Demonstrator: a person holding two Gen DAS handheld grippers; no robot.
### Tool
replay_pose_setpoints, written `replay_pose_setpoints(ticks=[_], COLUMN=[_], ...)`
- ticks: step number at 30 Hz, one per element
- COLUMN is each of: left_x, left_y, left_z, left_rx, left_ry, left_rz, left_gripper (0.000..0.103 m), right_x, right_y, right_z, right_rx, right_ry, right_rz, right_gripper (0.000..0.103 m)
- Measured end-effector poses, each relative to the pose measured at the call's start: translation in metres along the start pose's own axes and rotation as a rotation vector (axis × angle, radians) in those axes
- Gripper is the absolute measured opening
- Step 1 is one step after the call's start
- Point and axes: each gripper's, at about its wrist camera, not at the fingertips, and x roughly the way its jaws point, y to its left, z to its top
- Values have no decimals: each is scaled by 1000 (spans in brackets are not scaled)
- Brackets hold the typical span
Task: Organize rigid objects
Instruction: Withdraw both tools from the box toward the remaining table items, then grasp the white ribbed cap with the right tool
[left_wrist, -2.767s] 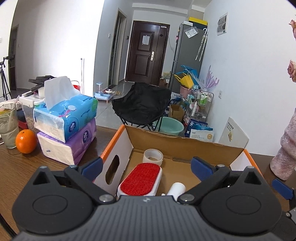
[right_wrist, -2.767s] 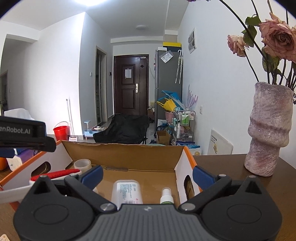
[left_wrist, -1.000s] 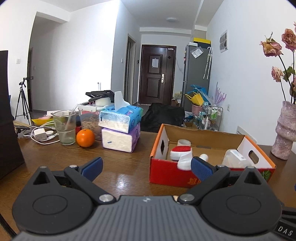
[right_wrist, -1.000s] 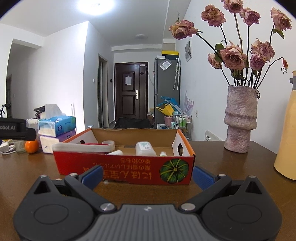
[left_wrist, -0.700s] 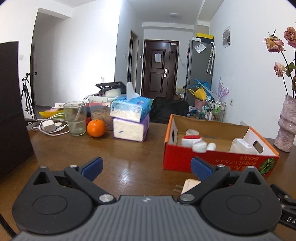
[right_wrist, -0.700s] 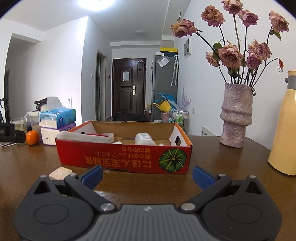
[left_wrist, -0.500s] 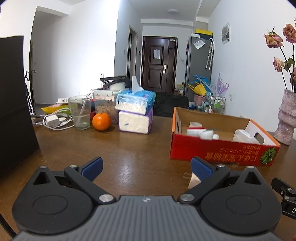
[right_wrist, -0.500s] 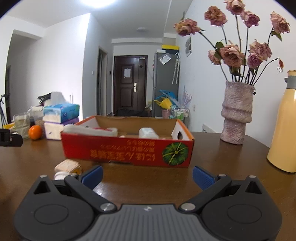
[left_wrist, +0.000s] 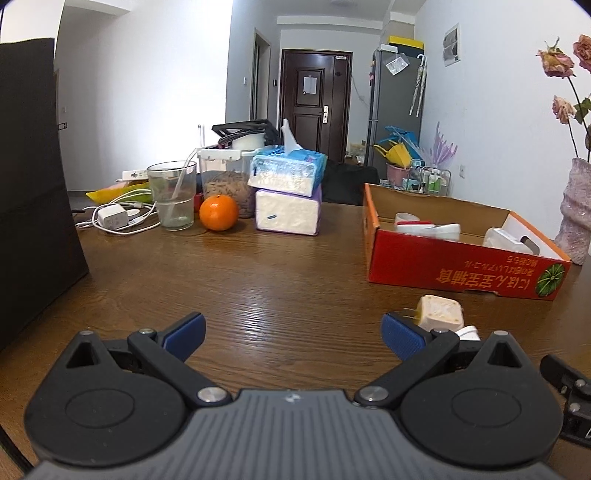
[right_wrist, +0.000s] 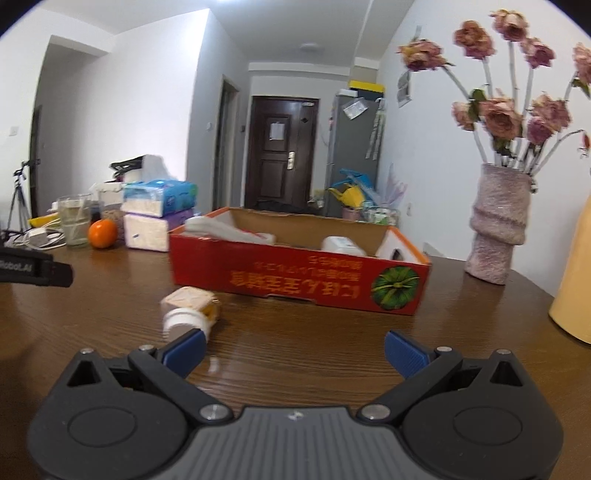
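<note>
A red cardboard box (left_wrist: 461, 267) stands on the wooden table at the right; it also shows in the right wrist view (right_wrist: 295, 277). Inside lie a red-and-white brush (left_wrist: 428, 227), a tape roll (left_wrist: 404, 218) and a white bottle (left_wrist: 506, 240). A beige plug adapter (left_wrist: 439, 314) lies on the table before the box, with a small white cap-like piece (right_wrist: 183, 319) beside it. My left gripper (left_wrist: 291, 334) is open and empty, left of the adapter. My right gripper (right_wrist: 293, 350) is open and empty, right of the adapter (right_wrist: 192, 301).
Two stacked tissue packs (left_wrist: 288, 195), an orange (left_wrist: 218, 212), a glass (left_wrist: 171, 195), a charger with cable (left_wrist: 110, 218) and a food jar stand at the back left. A dark panel (left_wrist: 33, 184) rises at far left. A pink vase (right_wrist: 496, 229) and yellow jug (right_wrist: 576, 280) stand right.
Both grippers have drawn back from the box and come low over the table. The beige adapter and white piece have come into view in front of the box.
</note>
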Motion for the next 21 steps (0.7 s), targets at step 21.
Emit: replay_pose_setpoints(ticks=[21], left_x=[20], left_y=[46], left_z=[9], left_rx=[-118], left_ry=[56], left_rz=[32], left_gripper=[103], right_x=[78], right_y=[65], right_z=[21], right_rx=[-39], right_ry=[175], right_rz=[134], right_gripper=[67])
